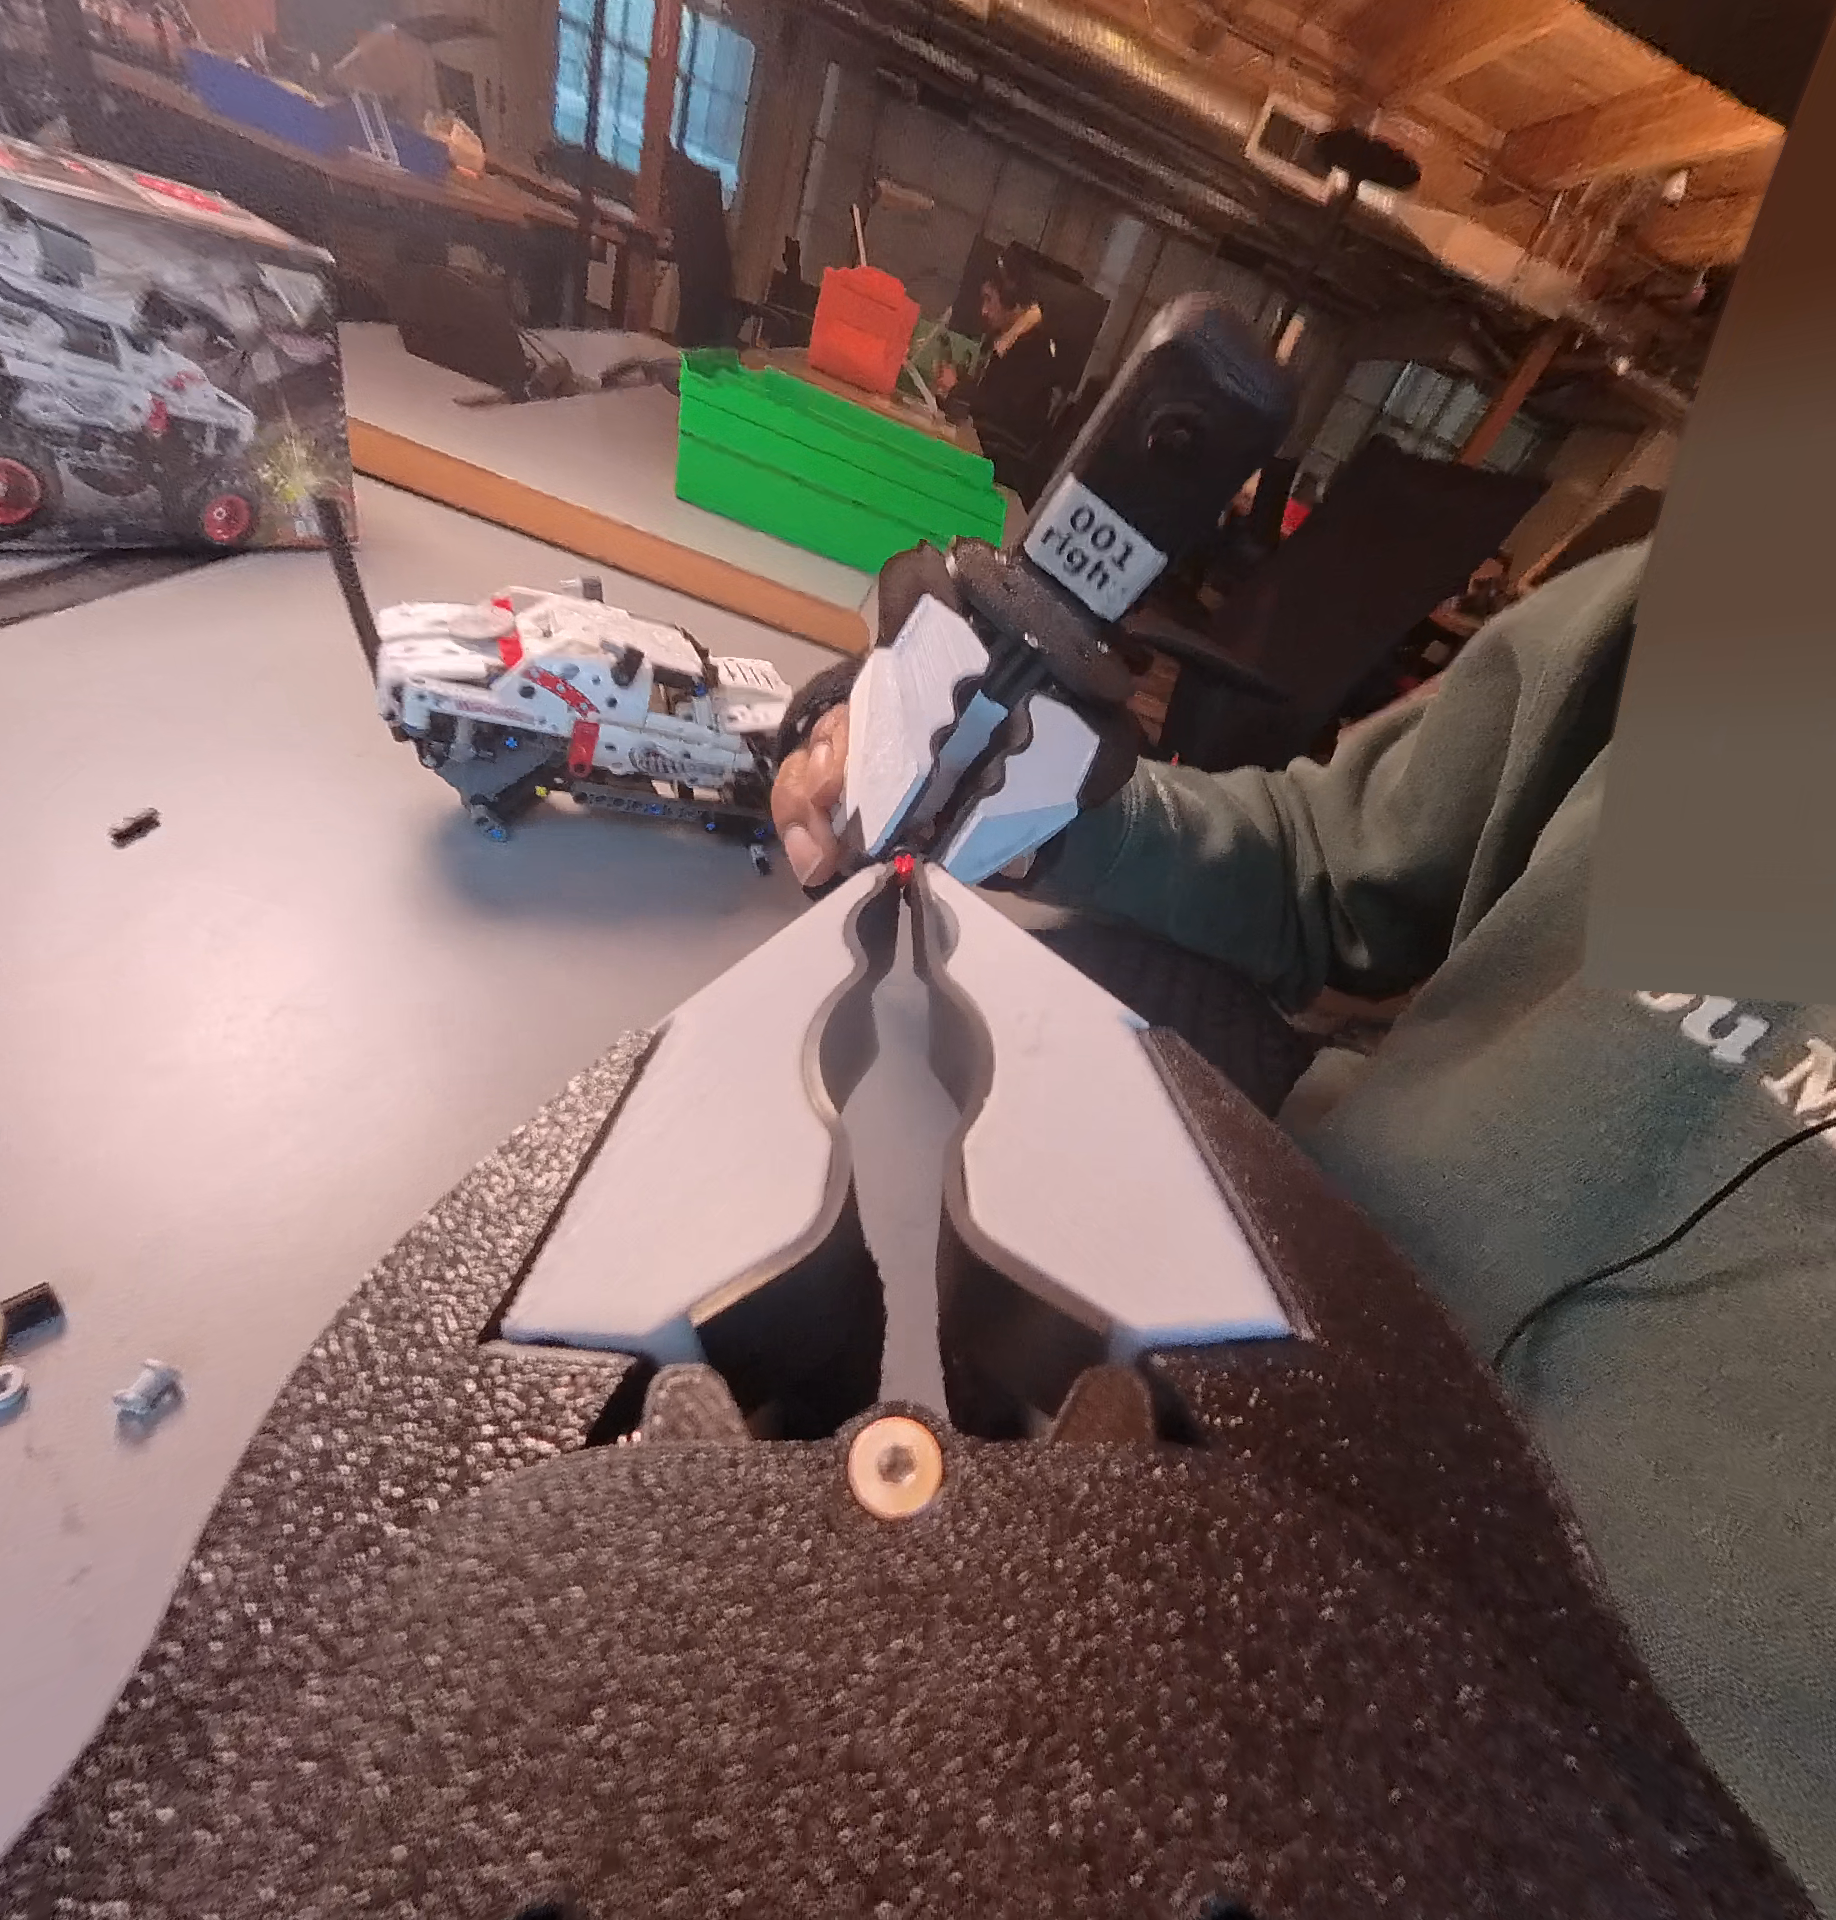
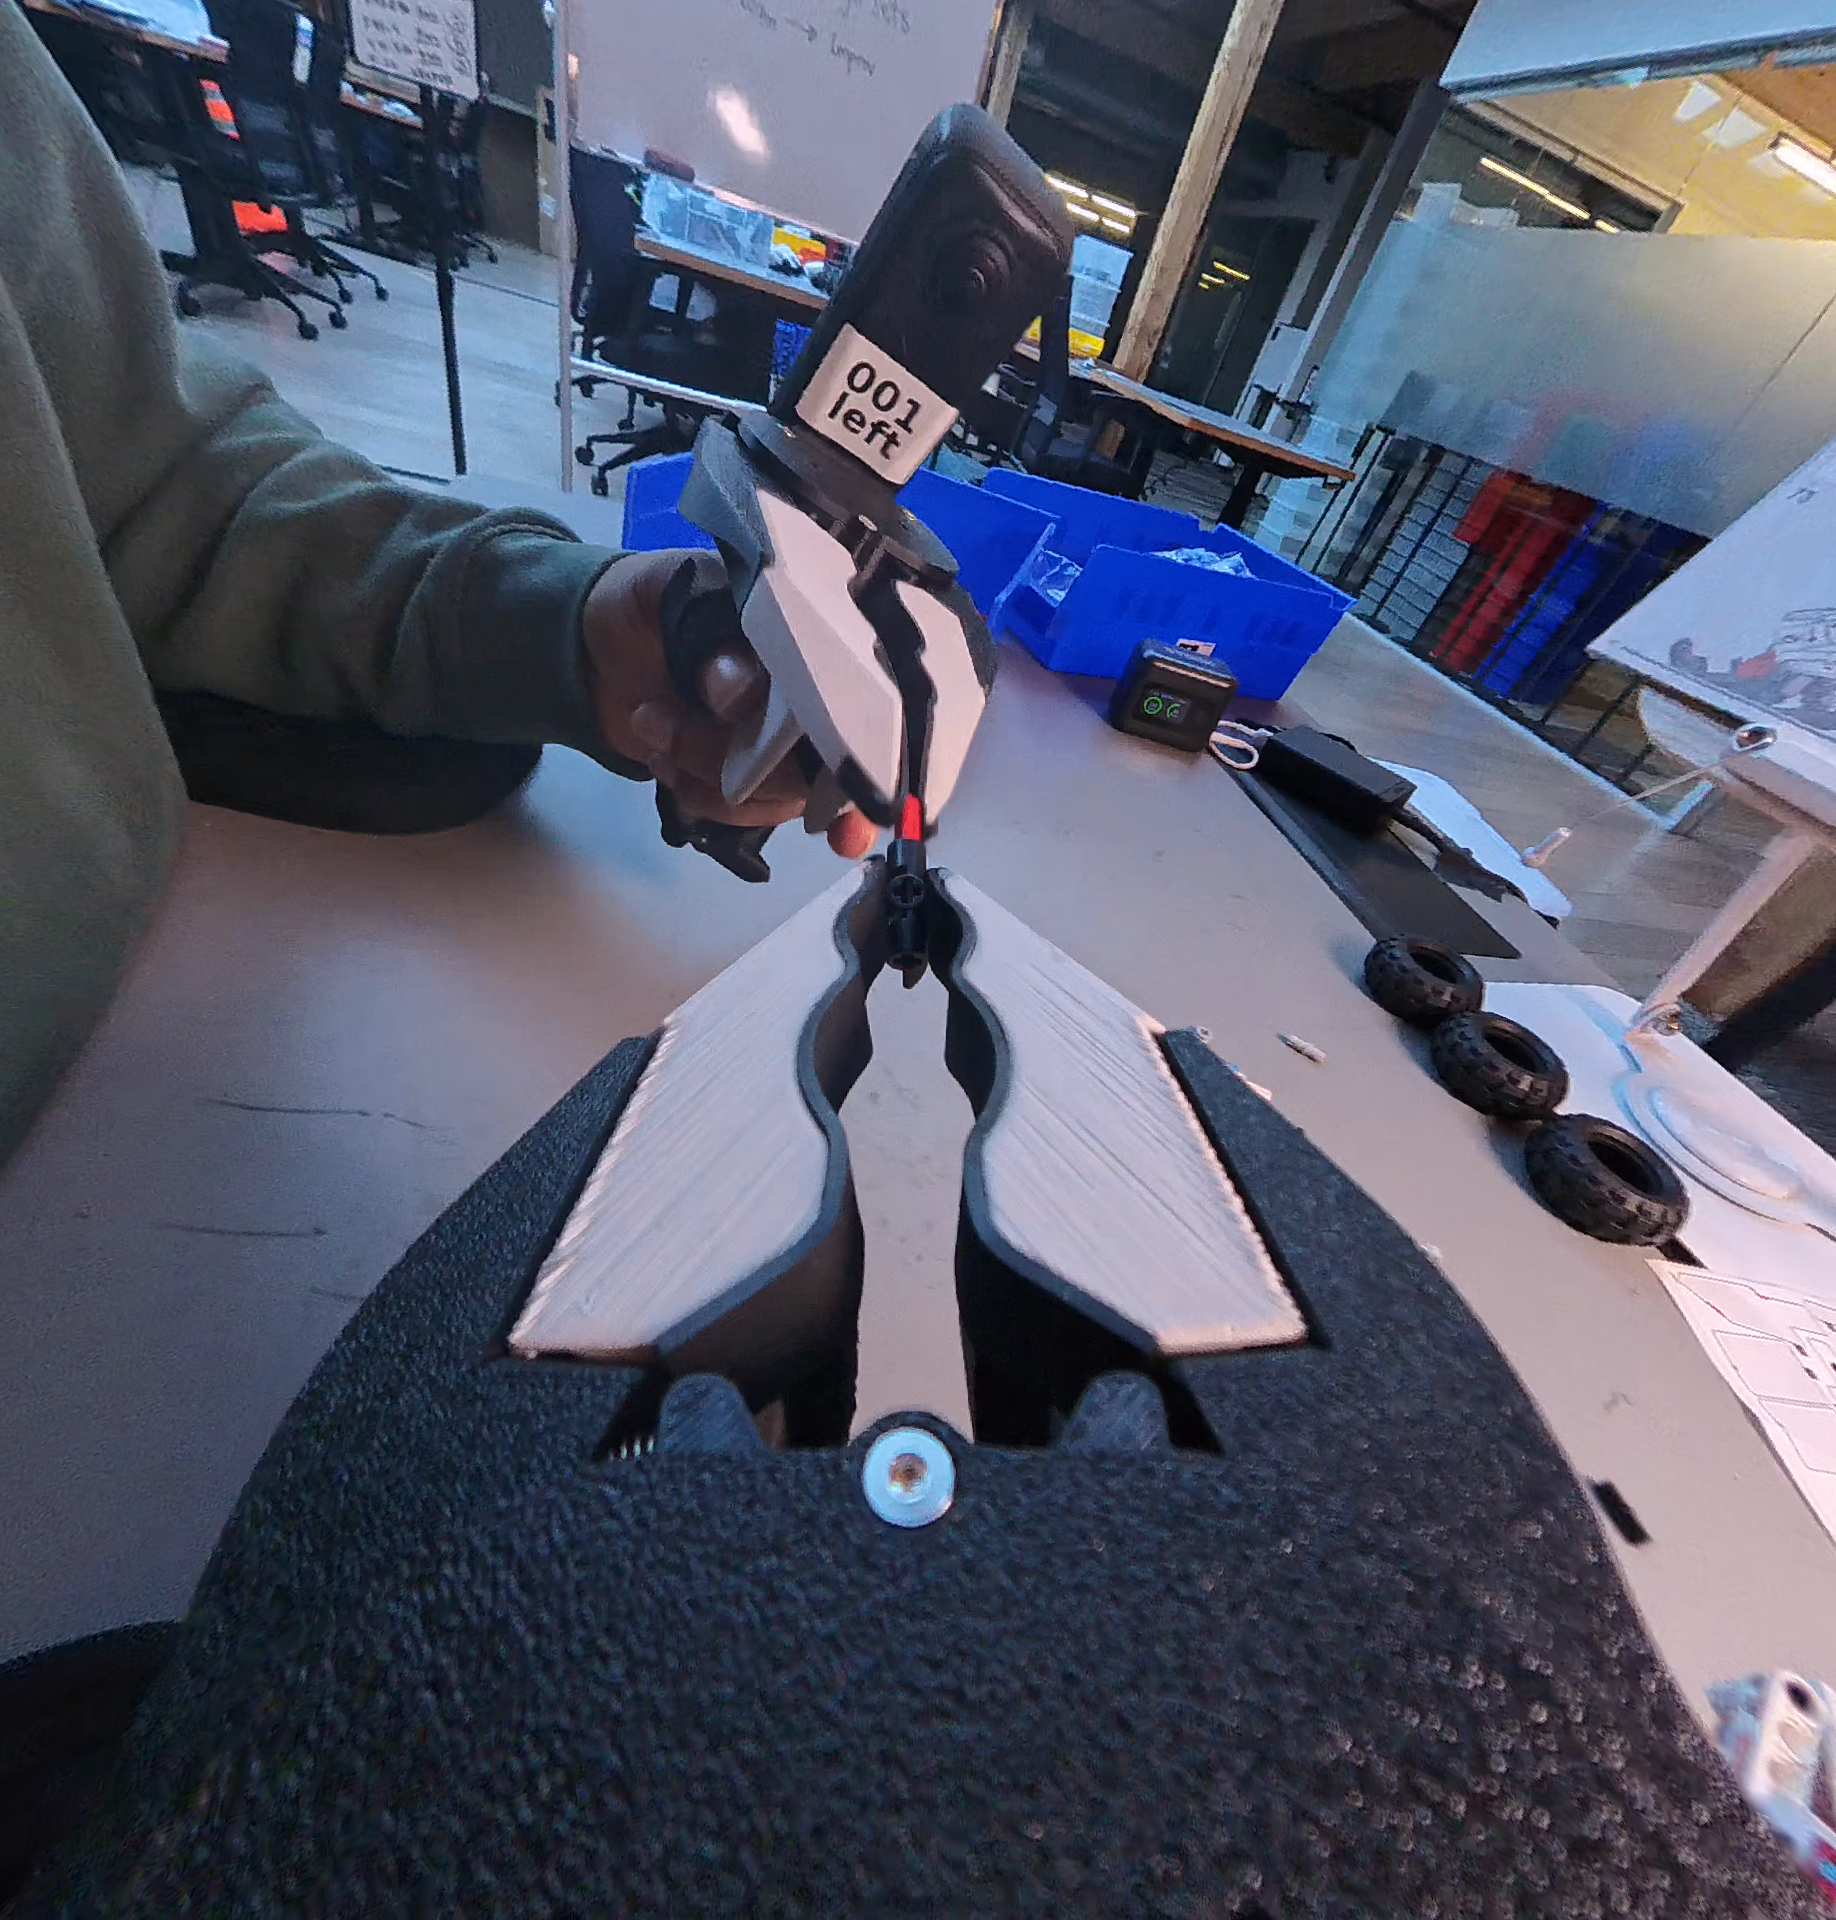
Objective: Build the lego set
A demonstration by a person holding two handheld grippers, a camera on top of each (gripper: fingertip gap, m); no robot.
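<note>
A: White-and-grey lego truck (image 1: pixel 581 707), half-built, is sitting on the grey table (image 1: pixel 218 987), behind the grippers.

B: Left gripper (image 1: pixel 901 883) is pinching a small red peg (image 1: pixel 901 862); right gripper (image 2: pixel 906 914) is clamping a black connector (image 2: pixel 903 920), tips meeting.

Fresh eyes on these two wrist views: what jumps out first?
Two handheld grippers meet tip to tip above the grey table: the left gripper pinches a small red Lego pin, and the right gripper clamps a small black Lego connector against it. Behind them sits the half-built white Lego truck, wheelless, left of the jaws. Three black knobby rubber tyres line the table's right side.
</note>
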